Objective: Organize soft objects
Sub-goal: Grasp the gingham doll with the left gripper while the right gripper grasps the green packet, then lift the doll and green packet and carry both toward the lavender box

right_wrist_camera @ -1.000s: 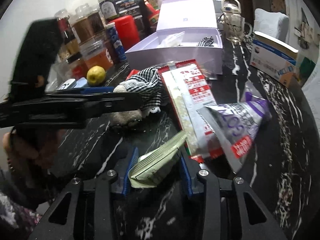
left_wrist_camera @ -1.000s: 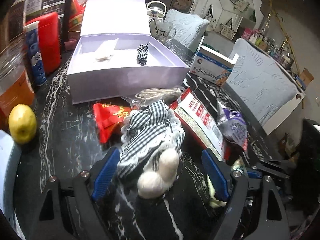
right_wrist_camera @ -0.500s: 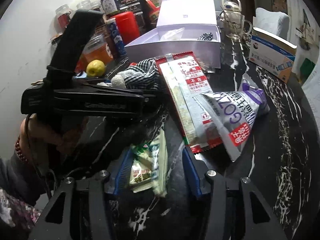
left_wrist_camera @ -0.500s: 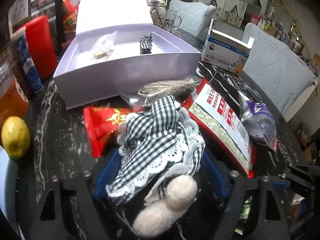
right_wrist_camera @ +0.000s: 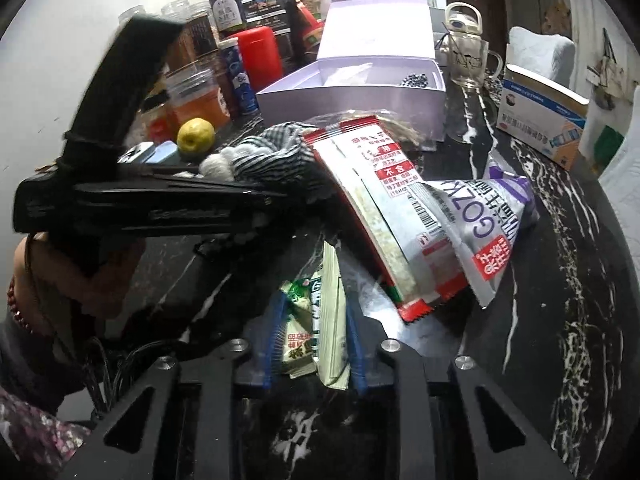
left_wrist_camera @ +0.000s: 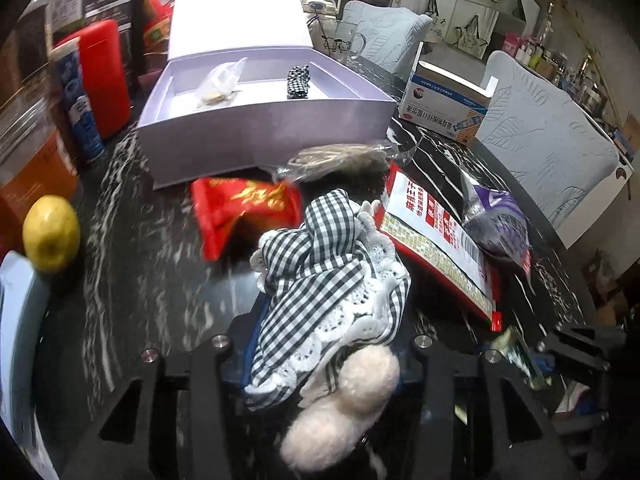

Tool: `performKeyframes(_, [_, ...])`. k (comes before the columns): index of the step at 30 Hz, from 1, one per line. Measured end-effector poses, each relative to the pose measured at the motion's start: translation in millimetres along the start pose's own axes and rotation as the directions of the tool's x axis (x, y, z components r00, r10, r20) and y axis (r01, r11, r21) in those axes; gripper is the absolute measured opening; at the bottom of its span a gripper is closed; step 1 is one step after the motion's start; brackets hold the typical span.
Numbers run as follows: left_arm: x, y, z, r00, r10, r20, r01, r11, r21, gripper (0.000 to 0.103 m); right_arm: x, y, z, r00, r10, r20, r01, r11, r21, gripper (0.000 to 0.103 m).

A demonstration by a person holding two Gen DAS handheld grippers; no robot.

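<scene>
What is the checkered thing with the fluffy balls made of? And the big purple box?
The checkered thing looks like soft woven cloth: it folds and crumples, with white lace trim. Its fluffy balls look like fuzzy wool or plush. The purple box seems to be stiff matte cardboard, with straight walls, sharp corners and no shine.

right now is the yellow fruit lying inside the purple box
No, the yellow fruit sits on the dark table left of the purple box, which holds only a small clear bag and a checked cloth piece.
</scene>
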State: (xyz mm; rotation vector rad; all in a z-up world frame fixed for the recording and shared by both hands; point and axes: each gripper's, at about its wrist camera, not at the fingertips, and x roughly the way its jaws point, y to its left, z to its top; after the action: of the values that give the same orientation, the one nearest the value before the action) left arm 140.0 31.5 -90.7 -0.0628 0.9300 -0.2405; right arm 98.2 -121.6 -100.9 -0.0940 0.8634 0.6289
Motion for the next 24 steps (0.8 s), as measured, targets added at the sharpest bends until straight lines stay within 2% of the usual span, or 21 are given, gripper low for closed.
performKeyframes(6, [-20.9, 8.3, -13.0, 1.0, -0.024, 0.0, 0.024, 0.998, -0.051, 0.047, -2.1, -2.4, 1.3, 1.0, -0.021, 0.02, 0.021, 1.0, 0.018, 0.019])
performKeyframes(10, [-31.7, 10.8, -18.9, 1.0, -0.017, 0.024, 0.019, 0.996, -0.087, 0.047, -1.4, -15.1, 3.6, 0.999, -0.034, 0.027, 0.032, 0.995, 0.091, 0.018])
performKeyframes(18, [-53.7, 11.2, -22.4, 0.997, -0.023, 0.071, 0.031, 0.994, -0.101, 0.047, -9.4, -13.6, 8.9, 0.998, -0.032, 0.063, 0.026, 0.996, 0.085, 0.018])
performKeyframes(24, [-69.7, 6.3, -22.7, 0.995, -0.011, 0.102, 0.02, 0.996, -0.088, 0.047, -11.2, -11.8, 16.0, 0.997, 0.005, 0.074, -0.01, 0.998, 0.066, 0.018])
